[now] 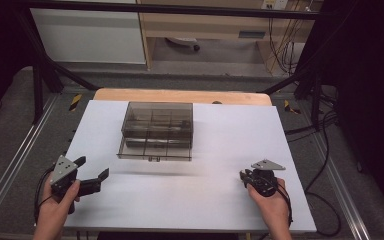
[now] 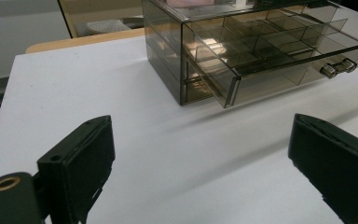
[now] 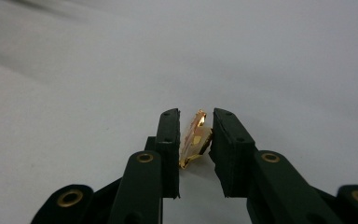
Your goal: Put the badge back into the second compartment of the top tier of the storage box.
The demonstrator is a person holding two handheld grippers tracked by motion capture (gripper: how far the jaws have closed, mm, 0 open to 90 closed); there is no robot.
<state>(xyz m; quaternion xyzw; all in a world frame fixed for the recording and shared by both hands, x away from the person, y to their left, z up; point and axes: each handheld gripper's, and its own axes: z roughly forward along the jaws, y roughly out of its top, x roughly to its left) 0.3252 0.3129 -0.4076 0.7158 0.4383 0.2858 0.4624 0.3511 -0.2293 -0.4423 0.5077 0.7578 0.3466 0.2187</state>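
White rectangular table top (image 1: 220, 200), seen from the high view, set on a pale wooden board whose far edge peeks out beyond it. Dark floor and metal rails to either side.

Near the far middle of the table, a smoky transparent plastic drawer box (image 1: 157, 131), two tiers tall, divided into small compartments. Lower drawer pulled partway out toward the person. From the left gripper view, the same drawer box (image 2: 242, 51) up close at the upper right: inner dividers clearly visible, plus two small silver knobs (image 2: 338, 68) on the open drawer's front, a detail too small to make out from above.

At the near left of the table, held in a hand, the left gripper (image 1: 92, 169), black with a grey three-cornered plate on top. Jaws spread wide, nothing between them, only bare table in the gap in the left gripper view.

At the near right, held in the other hand, well apart from the drawer box, the right gripper (image 1: 243, 175). From above, jaws drawn close together, contents not discernible. From the right gripper view, the right gripper (image 3: 196, 140) pinching a small shiny gold-coloured metal piece (image 3: 196, 135), standing on edge between the two black pads, just above the white table. Exact kind of piece impossible to tell.
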